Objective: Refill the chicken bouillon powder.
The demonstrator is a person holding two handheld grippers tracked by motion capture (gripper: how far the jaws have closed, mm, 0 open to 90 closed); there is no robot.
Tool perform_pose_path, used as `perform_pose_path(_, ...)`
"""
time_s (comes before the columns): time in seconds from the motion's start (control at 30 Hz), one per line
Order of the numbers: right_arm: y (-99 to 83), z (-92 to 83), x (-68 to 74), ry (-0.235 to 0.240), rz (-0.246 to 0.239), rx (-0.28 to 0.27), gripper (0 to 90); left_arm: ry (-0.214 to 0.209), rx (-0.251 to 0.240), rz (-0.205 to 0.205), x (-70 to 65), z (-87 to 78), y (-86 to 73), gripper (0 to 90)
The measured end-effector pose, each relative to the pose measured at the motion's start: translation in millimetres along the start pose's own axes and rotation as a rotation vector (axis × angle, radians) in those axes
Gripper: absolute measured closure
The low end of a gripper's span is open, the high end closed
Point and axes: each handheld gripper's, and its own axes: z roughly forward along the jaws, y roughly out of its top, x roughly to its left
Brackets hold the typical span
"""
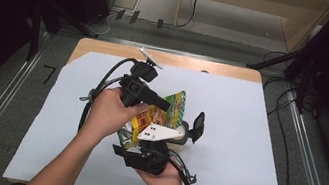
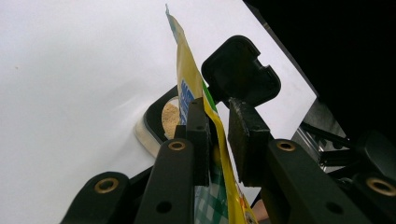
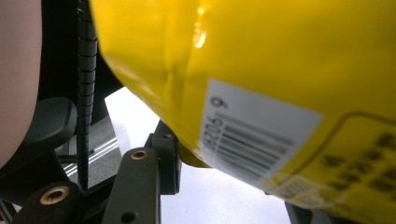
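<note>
High view puts the work at the centre of the frame, on a white sheet (image 1: 226,133) that covers most of a wooden table (image 1: 197,64). A yellow and green snack pouch (image 1: 161,115) with a chequered patch is held up off the sheet between two grippers. The left gripper (image 1: 163,104) comes in from the left of centre in the person's left hand (image 1: 111,111) and points right, its tip on the upper part of the pouch. The right gripper (image 1: 141,142) sits below it, just under the centre of the frame, cupped in the right hand (image 1: 166,176), with its grey three-cornered plate (image 1: 160,133) lying over the pouch's lower part. Just right of the pouch stands a small round container (image 1: 186,131) with its black lid (image 1: 198,127) tipped up on edge. In the left gripper view the pouch (image 2: 189,93) runs edge-on up the middle of the frame; the jaws are close together around it, the left pad flat against it and the right pad a sliver off its other face, so the grip looks loose or only just made. Behind it, at centre, the container (image 2: 154,123) shows pale crumbs inside, and the lid (image 2: 240,70) rises at upper right. In the right gripper view the pouch's yellow back (image 3: 280,56) with a barcode label (image 3: 252,140) takes up the upper right; one jaw at lower centre touches its bottom edge, the other is hidden, so I cannot tell whether this gripper truly clamps it.
</note>
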Motion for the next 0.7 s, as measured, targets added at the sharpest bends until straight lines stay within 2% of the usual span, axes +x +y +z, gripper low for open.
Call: perform_pose_path(0.7, 0.1, -1.3, -0.5, -0.002, -0.001, 0.004, 60.4, -0.001, 0.003, 0.002, 0.1, 0.6, 0.9, 78.8)
